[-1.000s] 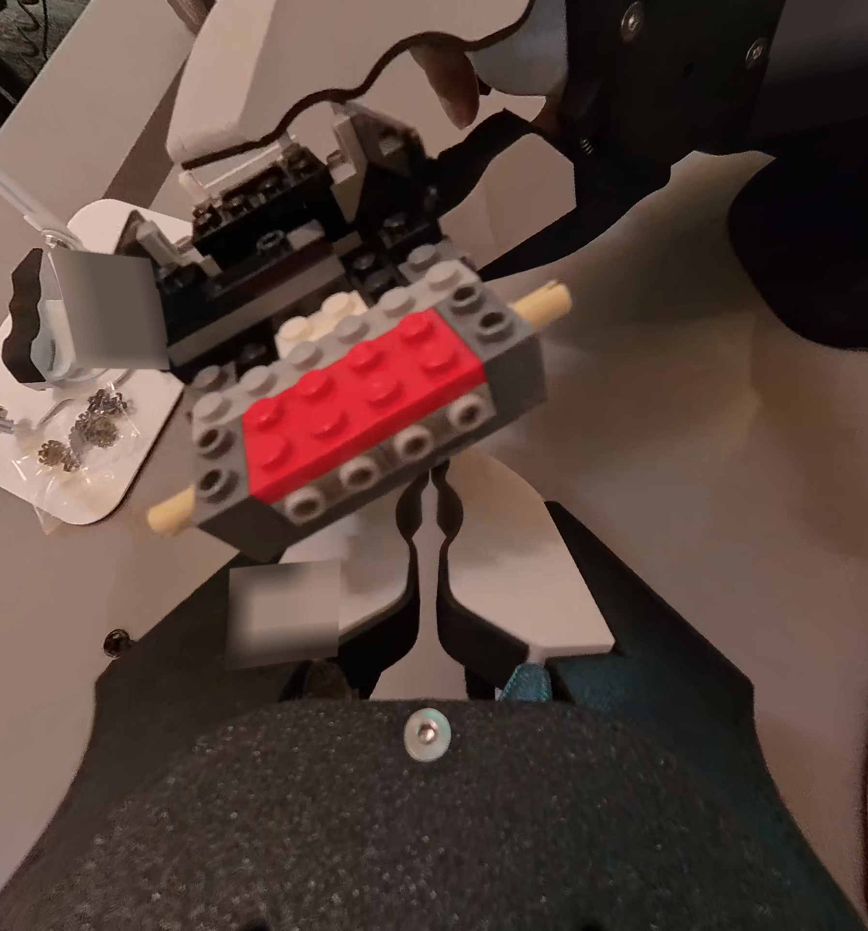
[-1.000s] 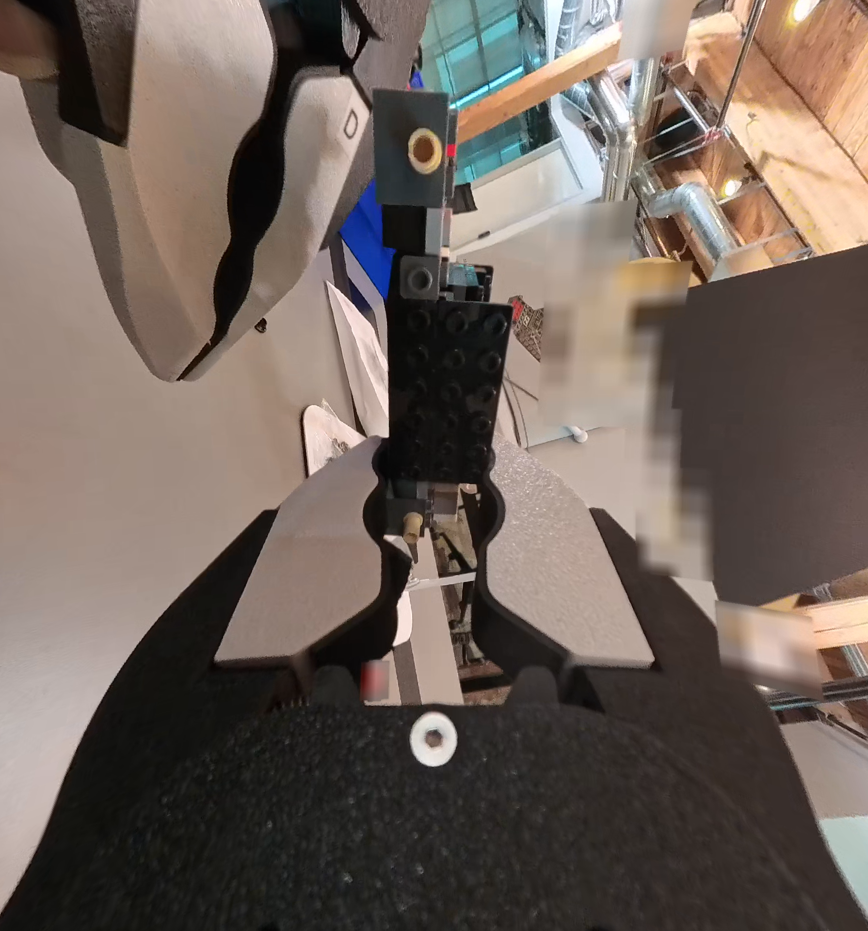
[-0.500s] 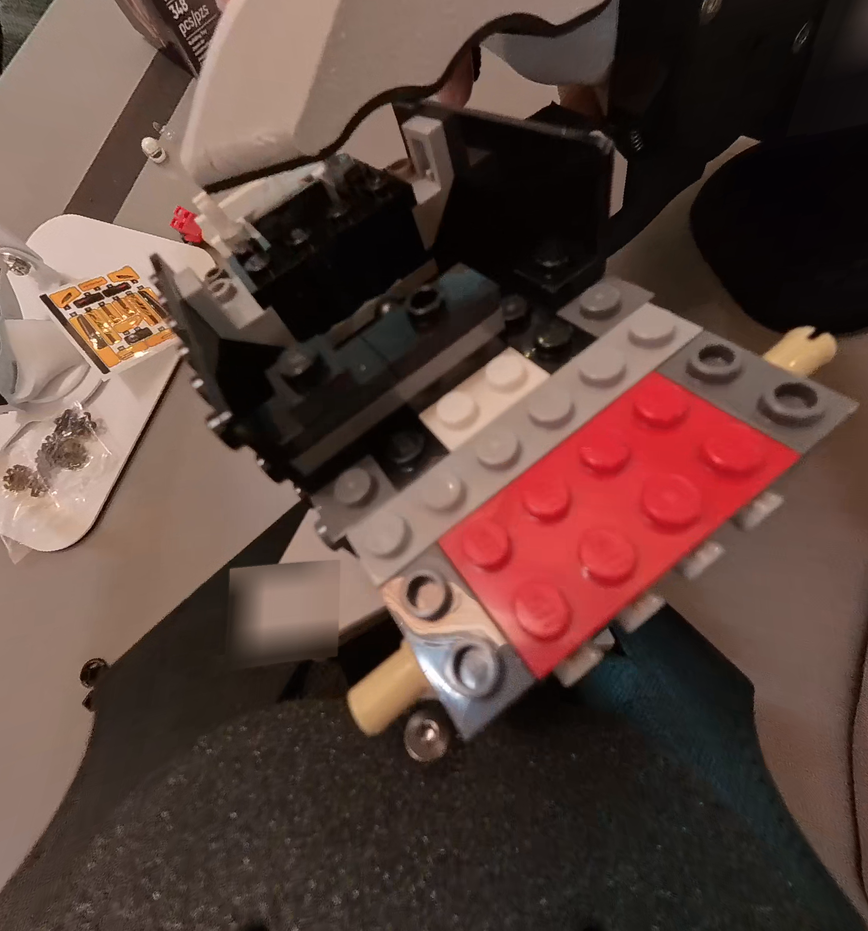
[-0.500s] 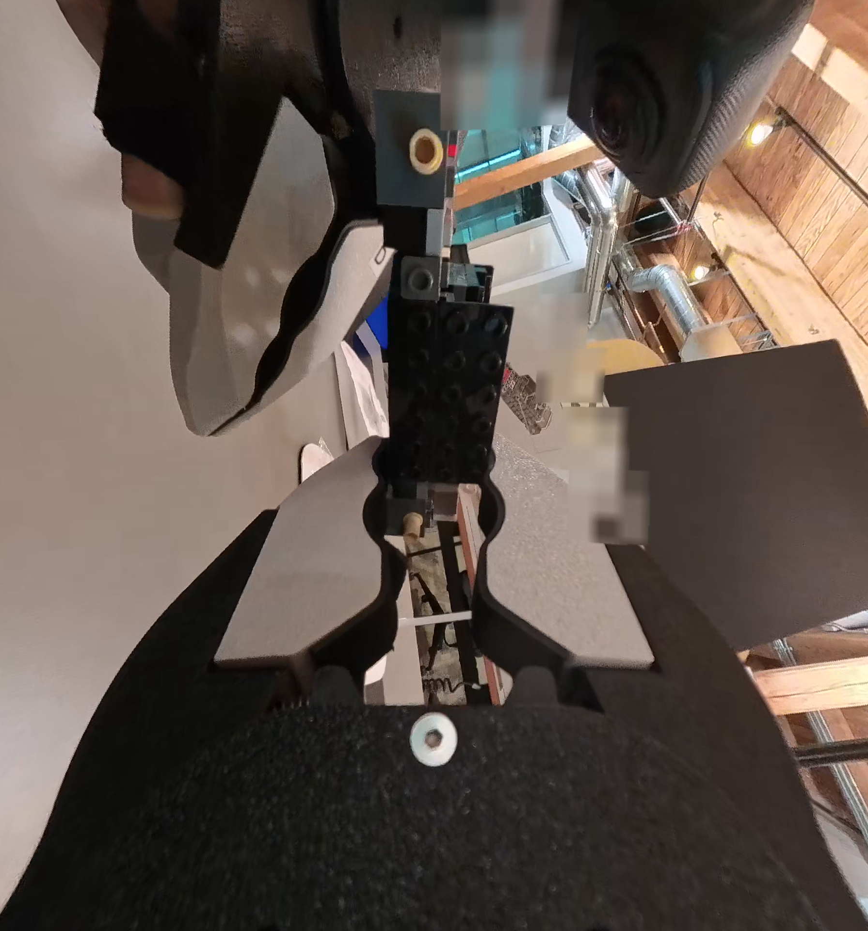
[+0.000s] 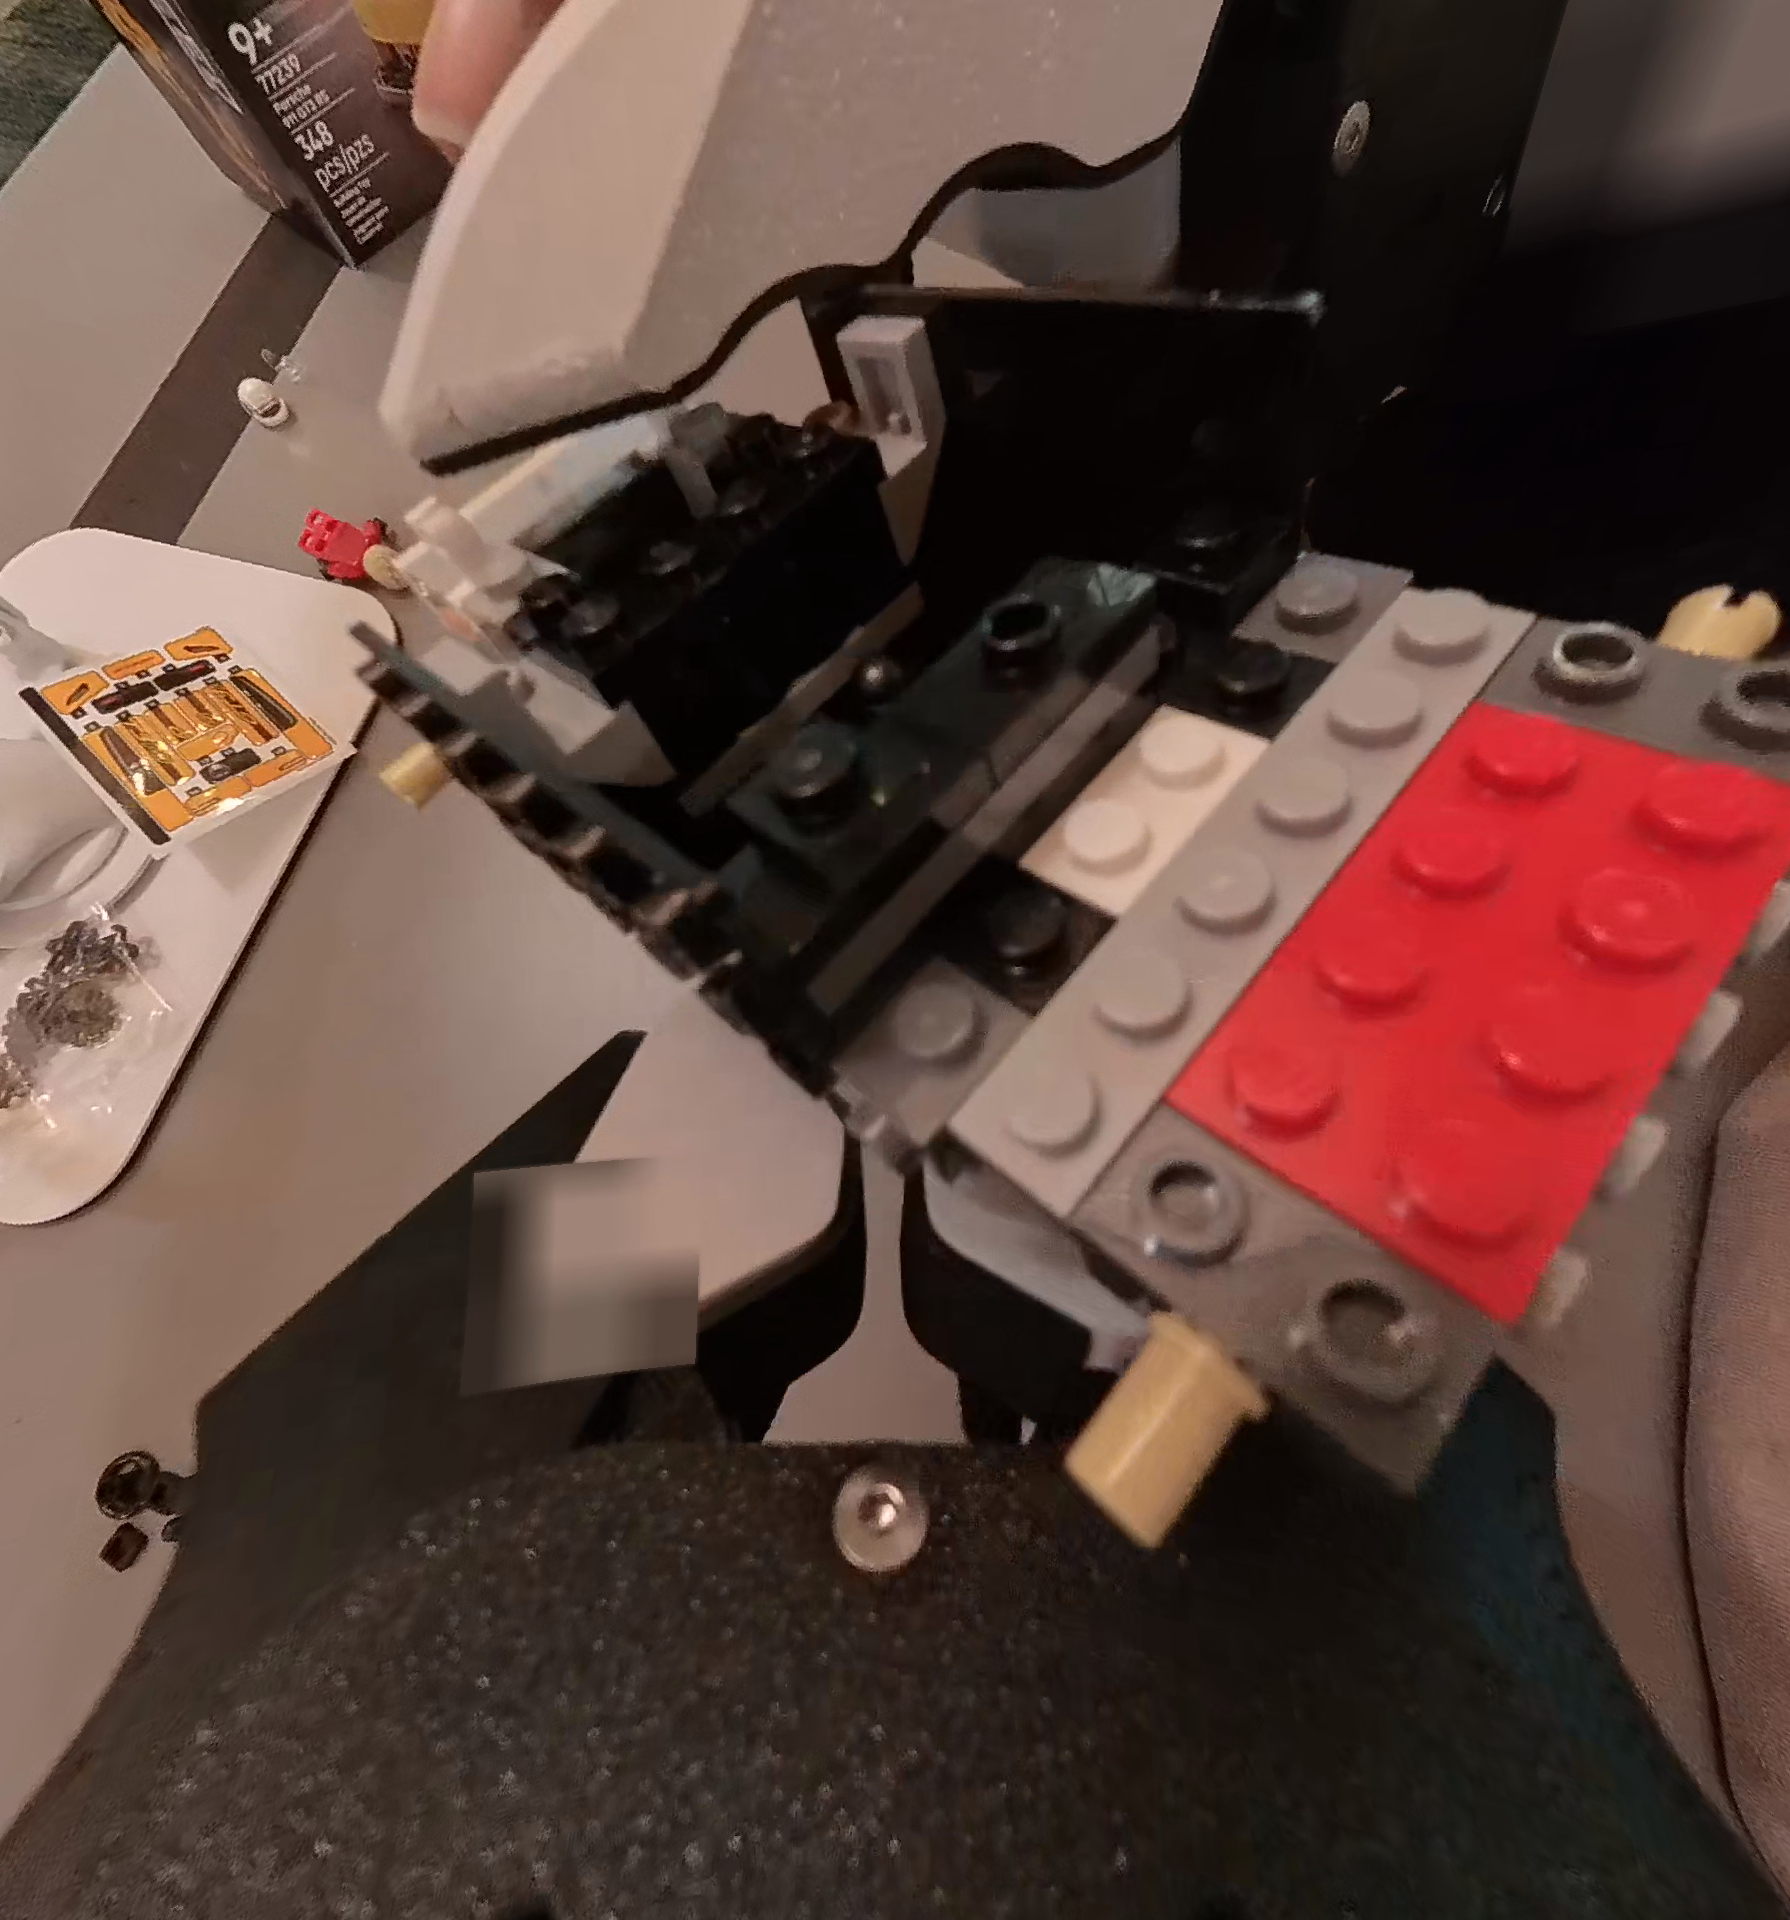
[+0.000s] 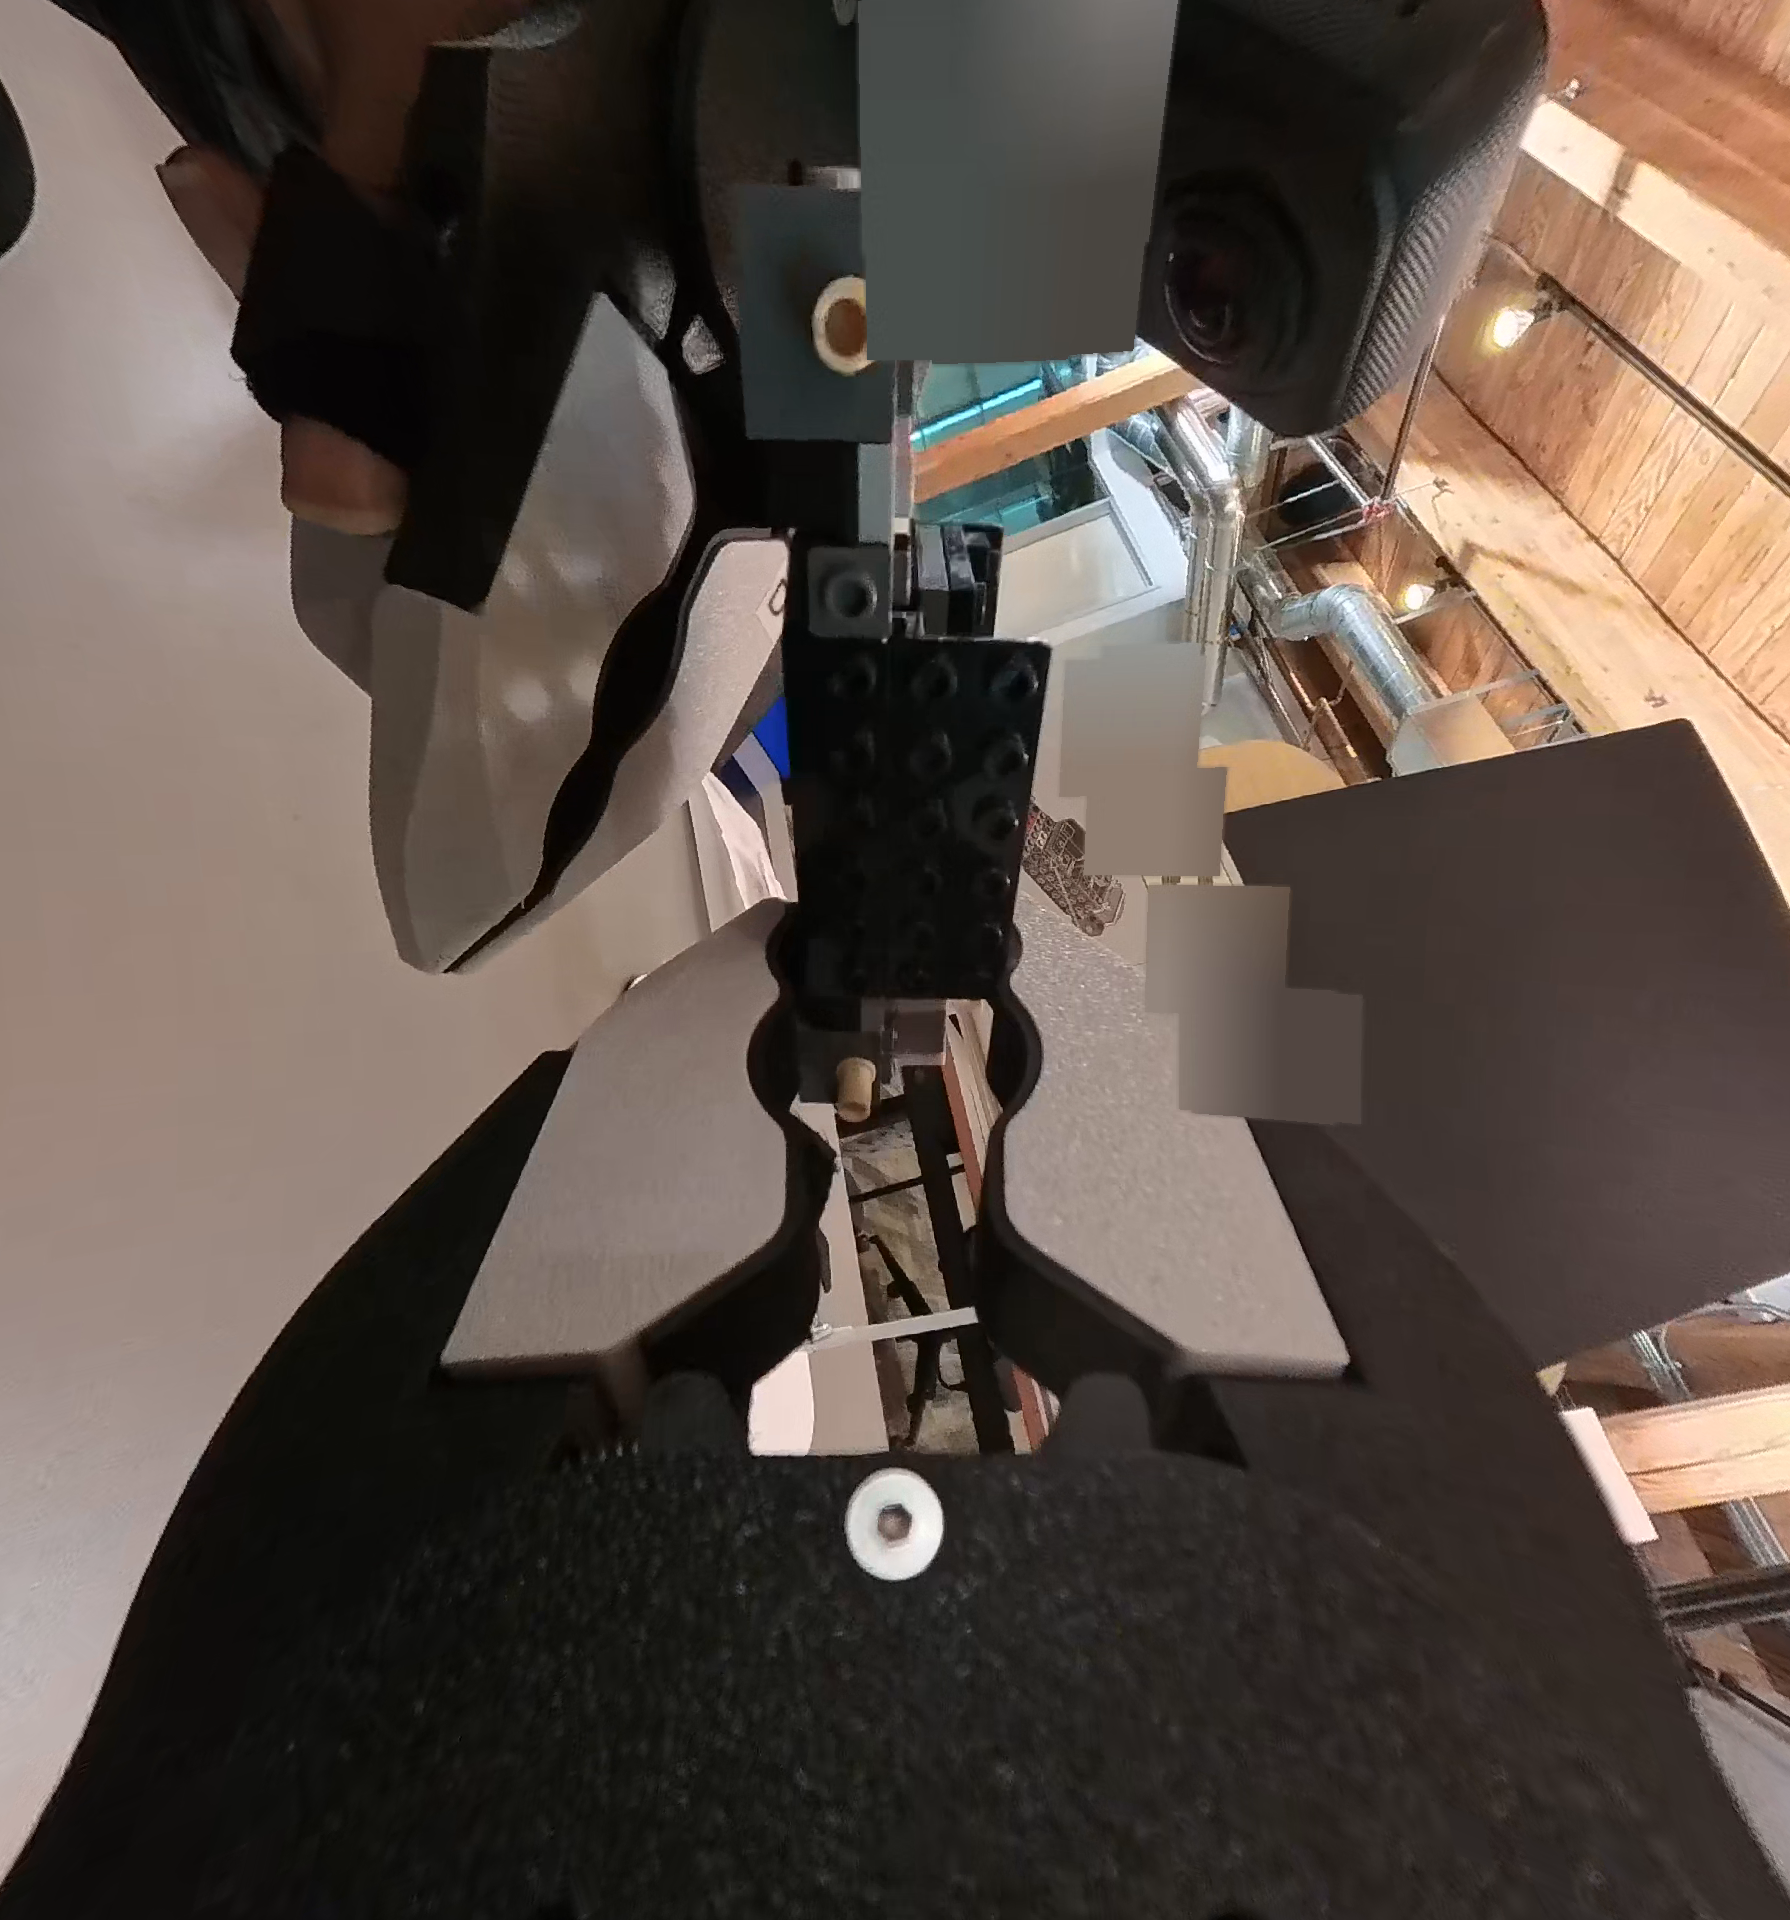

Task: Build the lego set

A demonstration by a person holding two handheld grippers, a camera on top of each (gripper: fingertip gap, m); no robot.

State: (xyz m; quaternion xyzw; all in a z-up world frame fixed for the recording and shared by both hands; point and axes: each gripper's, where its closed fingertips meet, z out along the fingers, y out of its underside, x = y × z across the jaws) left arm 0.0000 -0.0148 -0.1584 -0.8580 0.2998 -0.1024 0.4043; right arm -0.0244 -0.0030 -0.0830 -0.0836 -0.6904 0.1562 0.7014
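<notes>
The partly built lego model [image 5: 1130, 831] has a red plate [image 5: 1493, 987], grey plates, black parts and tan axle pins [image 5: 1161, 1423]. My right gripper [image 5: 600, 416] comes in from the top and is shut on the model's black far end. In the right wrist view the right gripper [image 6: 896, 956] clamps the black studded plate [image 6: 912, 800], with the model pointing away. My left gripper [image 5: 875, 1174] is shut and empty, and lies just under the model's near grey end. Its fingertips are hidden there. It also shows in the right wrist view [image 6: 475, 935], beside the model.
A white board [image 5: 278, 623] at the left carries a yellow sticker sheet [image 5: 174, 738] and bags of small parts [image 5: 49, 997]. The set's box [image 5: 288, 114] stands at the top left. A small red piece [image 5: 335, 535] and small black pieces [image 5: 127, 1496] lie on the grey table [image 5: 371, 1039]. My right fingertips sit around 7 cm from my left ones. From either gripper's tips it is about 30 cm to the small red piece [image 5: 335, 535].
The model, still in the right gripper, has come much closer to the left camera and now covers the left fingertips. The left gripper has stayed shut.
</notes>
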